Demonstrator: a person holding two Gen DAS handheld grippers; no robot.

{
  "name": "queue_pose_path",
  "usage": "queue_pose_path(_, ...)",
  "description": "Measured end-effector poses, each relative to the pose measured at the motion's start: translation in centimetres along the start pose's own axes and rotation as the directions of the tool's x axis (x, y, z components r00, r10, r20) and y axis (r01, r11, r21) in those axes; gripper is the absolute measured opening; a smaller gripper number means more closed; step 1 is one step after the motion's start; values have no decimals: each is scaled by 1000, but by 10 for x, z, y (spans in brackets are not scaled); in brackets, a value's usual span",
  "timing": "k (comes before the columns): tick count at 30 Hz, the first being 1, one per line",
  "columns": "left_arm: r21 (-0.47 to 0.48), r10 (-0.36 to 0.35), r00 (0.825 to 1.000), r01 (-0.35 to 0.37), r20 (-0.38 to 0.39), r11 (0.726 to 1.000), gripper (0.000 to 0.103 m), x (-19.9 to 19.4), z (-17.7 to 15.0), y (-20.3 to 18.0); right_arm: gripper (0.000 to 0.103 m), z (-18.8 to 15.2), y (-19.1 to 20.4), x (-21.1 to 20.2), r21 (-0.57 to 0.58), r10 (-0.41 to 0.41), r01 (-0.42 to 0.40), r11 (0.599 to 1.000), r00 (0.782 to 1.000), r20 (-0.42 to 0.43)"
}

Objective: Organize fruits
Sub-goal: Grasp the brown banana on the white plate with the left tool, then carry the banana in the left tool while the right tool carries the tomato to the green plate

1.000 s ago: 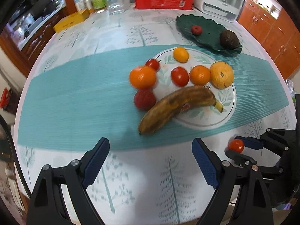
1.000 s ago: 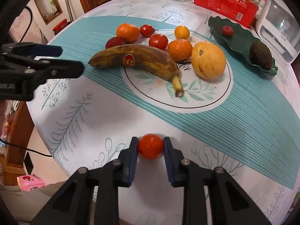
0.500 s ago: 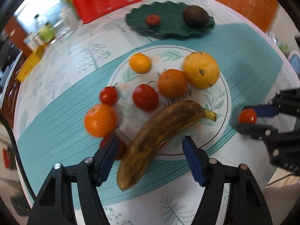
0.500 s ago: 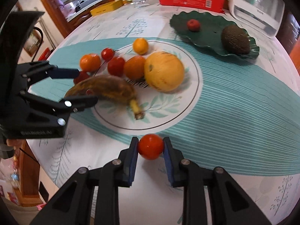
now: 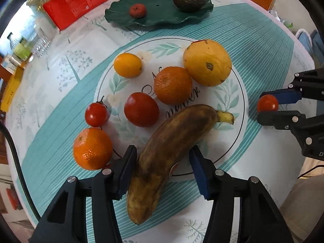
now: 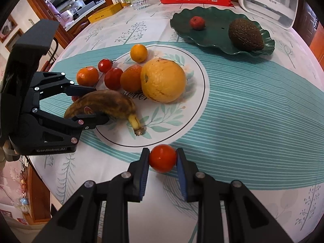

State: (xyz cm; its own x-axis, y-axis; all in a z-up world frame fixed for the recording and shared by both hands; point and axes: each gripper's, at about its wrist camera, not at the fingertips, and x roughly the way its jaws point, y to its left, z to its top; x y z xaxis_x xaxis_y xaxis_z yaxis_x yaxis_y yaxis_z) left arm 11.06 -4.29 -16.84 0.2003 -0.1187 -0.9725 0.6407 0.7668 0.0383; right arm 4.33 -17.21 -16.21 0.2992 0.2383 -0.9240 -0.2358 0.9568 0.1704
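Left hand-held gripper [image 5: 162, 168]: it pointed steeply down over the brown banana [image 5: 172, 154], jaws half spread and just closing in; one pad touched the peel, the other stood a little clear.
Right hand-held gripper [image 6: 163, 160]: pressed together on a small red tomato [image 6: 162, 158], pinched between both pads above the surface near the plate's rim.
Banana: it lay half on the white leaf-printed plate [image 5: 232, 93], its blunt end out on the teal-striped cloth.
Other fruit: two tomatoes, two oranges, a small yellow citrus and a large yellow fruit [image 5: 207, 62] sat on or beside that plate.
Green dish [image 5: 160, 4]: farther off, it carried an avocado and a small red fruit.
Step in hand: probably gripping the banana while the tomato waited to be placed.
Next move: likely closing fully on the banana, gently, as it looked soft, then lifting it level.
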Motion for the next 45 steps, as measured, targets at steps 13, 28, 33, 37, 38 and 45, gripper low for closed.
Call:
queue_pose_path(13,-179,1,998,-11,-58,984,37,-7,-15,-3,26,0,1,-7,5,18,-19,1000,1000,14)
queue_pose_path(28,-400,-7,999,19,31,916,36,-39,-48,-4,26,-2,1,-20,-2,41,-41,999,998,41)
queue_pose_path(33,-405,-1,997,30,71,914,36,-61,-40,-4,26,4,1,-32,4,48,-48,999,997,67)
queue_pose_path(37,-399,24,995,15,95,917,36,-81,-20,-3,26,16,0,-46,13,61,-62,998,993,101)
queue_pose_path(38,-401,30,994,14,103,916,36,-86,-11,-1,26,21,-1,-50,15,63,-65,998,992,113)
queue_pose_path(45,-383,57,988,3,146,924,36,-112,39,16,26,67,-14,-77,24,27,-32,999,983,181)
